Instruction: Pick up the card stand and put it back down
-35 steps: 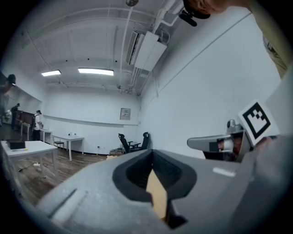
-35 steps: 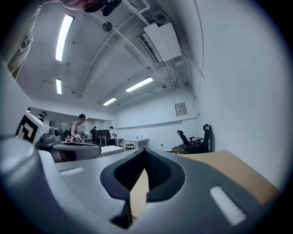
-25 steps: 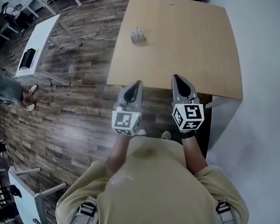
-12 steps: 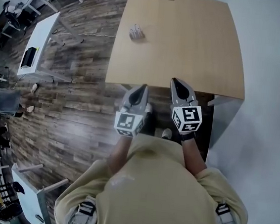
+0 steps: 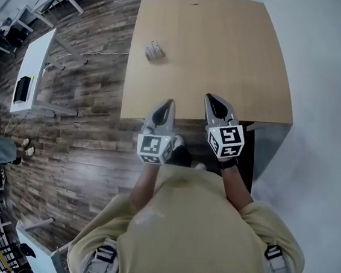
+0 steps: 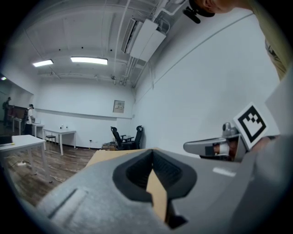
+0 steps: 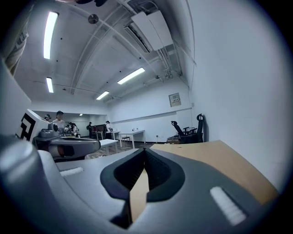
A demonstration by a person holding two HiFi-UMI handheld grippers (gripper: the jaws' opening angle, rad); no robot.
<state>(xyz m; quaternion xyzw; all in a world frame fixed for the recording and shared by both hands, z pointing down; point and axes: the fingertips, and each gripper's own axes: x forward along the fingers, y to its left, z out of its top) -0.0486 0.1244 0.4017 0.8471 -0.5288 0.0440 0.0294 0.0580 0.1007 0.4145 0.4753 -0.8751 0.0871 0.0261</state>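
Note:
The card stand (image 5: 154, 49) is a small grey slotted object standing on the left part of the wooden table (image 5: 227, 60), far from both grippers. My left gripper (image 5: 168, 104) hangs at the table's near edge, jaws shut and empty. My right gripper (image 5: 211, 99) is beside it at the same edge, jaws shut with nothing between them. In the left gripper view the left gripper (image 6: 153, 155) points over the tabletop (image 6: 105, 156), with the right gripper's body to its right. The right gripper (image 7: 144, 153) in its own view also points along the table (image 7: 215, 160). The stand does not show in either gripper view.
A white desk (image 5: 29, 69) stands on the wood floor at the left, with a cable (image 5: 100, 53) running toward the table. A white wall (image 5: 333, 89) borders the table's right side. Office chairs (image 6: 124, 136) and people by white tables (image 7: 59, 121) are at the far end of the room.
The view has shifted, so the table and card stand sit a little further left and lower in the picture. Both grippers stay shut at the near edge, the left one nudged slightly forward.

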